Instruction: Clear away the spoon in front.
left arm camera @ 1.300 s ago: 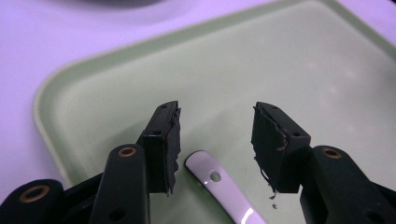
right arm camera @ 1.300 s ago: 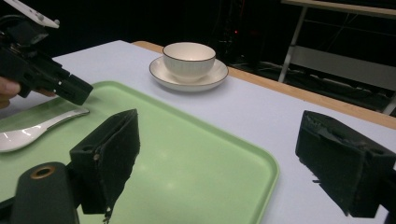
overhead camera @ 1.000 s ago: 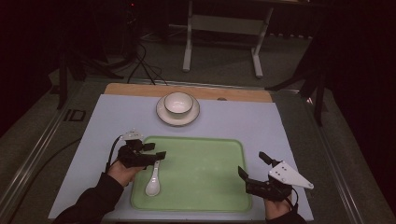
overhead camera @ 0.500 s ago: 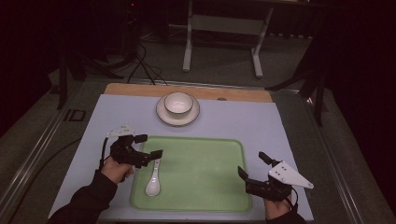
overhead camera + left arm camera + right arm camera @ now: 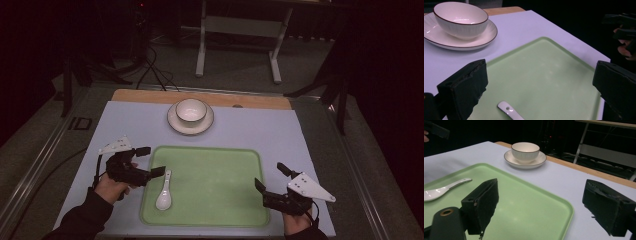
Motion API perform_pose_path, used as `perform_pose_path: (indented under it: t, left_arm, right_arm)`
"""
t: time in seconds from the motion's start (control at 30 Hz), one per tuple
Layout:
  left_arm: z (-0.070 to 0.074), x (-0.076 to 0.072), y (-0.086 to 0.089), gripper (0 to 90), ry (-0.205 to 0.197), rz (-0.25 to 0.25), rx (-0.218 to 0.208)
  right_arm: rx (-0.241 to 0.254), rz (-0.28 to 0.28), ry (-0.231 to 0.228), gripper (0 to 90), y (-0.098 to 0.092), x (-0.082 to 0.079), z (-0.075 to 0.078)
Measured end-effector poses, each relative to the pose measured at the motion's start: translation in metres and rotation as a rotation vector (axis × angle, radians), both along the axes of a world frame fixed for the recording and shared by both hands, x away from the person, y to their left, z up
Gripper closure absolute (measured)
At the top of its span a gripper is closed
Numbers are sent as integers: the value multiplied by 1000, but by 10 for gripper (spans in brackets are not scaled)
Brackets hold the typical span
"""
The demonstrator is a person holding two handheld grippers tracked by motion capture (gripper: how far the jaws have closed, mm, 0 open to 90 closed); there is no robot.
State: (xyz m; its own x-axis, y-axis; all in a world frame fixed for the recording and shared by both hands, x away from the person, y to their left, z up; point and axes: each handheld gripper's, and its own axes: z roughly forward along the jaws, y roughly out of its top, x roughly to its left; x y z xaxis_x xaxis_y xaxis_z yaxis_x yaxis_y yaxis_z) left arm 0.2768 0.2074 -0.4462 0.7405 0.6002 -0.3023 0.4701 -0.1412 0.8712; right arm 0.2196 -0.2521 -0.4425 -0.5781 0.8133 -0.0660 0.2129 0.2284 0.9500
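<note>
bowl (image 5: pixel 191 110) on saucer (image 5: pixel 175 123) | lilac mat (image 5: pixel 260 130) | wooden table edge (image 5: pixel 250 100) | metal stand (image 5: pixel 239 25)

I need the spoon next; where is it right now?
High view: the spoon lies on the green tray, near its left edge, just right of the open left gripper.

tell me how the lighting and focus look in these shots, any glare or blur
High view: the table is lit, the room behind falls into darkness, slightly soft overall. Left gripper view: the bowl shows small glints, the near black jaws are blurred, the tray has a faint sheen. Right gripper view: the spoon gleams, the tray reflects a jaw, the background is dim.
</note>
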Motion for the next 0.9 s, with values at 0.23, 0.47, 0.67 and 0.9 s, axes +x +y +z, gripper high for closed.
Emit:
perform_pose_path:
  t: [0.23,0.47,0.67,0.9]
  left_arm:
    - [-7,-18,4,2,-3,-39,19]
    - [-15,-26,8,2,12,-44,-4]
    - [-23,-33,14,3,-24,-30,2]
    - [-36,-40,16,3,-25,-48,14]
  right_arm:
    - [-3,-2,1,132,0,0,0]
    - [-1,-2,-1,132,0,0,0]
    - [-3,-1,-2,132,0,0,0]
    - [-2,4,0,132,0,-1,0]
